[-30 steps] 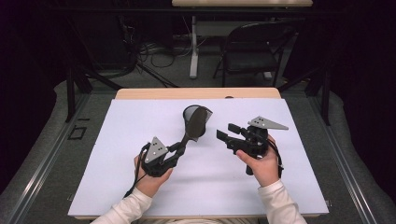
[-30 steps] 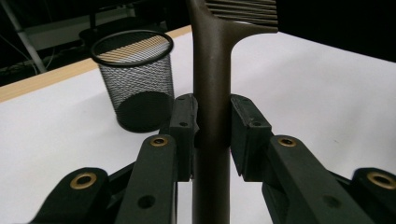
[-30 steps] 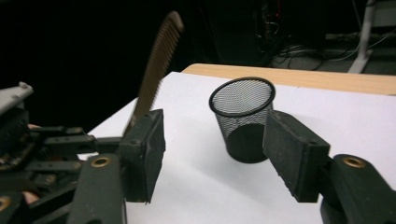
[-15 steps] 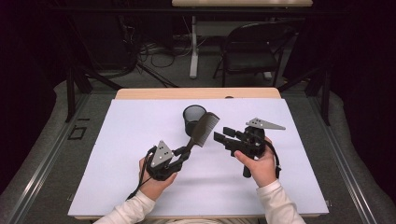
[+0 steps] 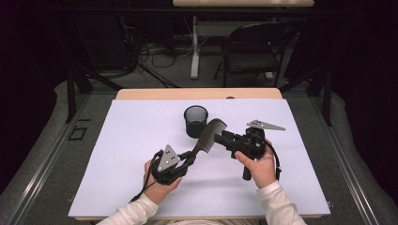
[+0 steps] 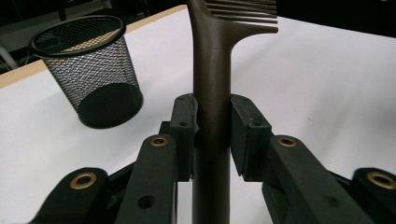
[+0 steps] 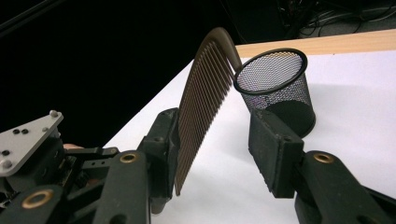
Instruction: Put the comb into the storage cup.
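Note:
A brown comb (image 5: 210, 137) is held by its handle in my left gripper (image 5: 191, 157), whose jaws are shut on the comb (image 6: 212, 70) just below the toothed head. The comb slants up and to the right, its teeth reaching in between the jaws of my right gripper (image 5: 220, 137). In the right gripper view the comb (image 7: 203, 107) lies against the left pad while the right pad stands clear of it; these jaws have just been closing around the teeth. A black mesh cup (image 5: 195, 121) stands upright just behind the comb's head.
A white sheet (image 5: 291, 187) covers the table, whose wooden edge (image 5: 155, 94) shows at the back. The mesh cup (image 6: 88, 70) is empty and sits left of the comb in the left gripper view. A chair (image 5: 256, 51) and cables lie beyond the table.
The comb's head has swung rightward, off the cup and into the right gripper's jaws. Those jaws have narrowed. The right hand has stayed where it was.

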Motion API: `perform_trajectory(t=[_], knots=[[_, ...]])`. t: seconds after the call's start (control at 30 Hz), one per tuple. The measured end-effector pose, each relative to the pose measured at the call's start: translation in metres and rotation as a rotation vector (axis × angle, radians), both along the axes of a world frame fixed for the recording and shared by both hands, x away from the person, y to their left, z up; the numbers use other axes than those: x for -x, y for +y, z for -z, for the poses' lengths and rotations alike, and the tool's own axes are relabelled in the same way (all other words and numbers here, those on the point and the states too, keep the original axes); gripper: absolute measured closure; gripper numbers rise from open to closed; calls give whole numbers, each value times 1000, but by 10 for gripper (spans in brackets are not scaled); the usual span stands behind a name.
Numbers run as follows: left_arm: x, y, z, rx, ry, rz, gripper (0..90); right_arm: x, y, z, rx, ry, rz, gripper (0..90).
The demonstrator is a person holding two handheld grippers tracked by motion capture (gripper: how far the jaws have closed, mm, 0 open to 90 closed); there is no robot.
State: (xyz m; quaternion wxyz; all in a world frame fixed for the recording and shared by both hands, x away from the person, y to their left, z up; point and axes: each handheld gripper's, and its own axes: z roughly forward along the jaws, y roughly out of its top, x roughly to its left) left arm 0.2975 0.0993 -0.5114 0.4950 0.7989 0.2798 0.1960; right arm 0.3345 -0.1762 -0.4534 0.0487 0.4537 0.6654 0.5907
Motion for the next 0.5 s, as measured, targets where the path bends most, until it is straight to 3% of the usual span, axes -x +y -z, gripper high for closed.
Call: perform_trajectory(t=[0.5], knots=[[5,-7,3,-17,2,31,725,-2,-5,4,-71,69,-1,660]])
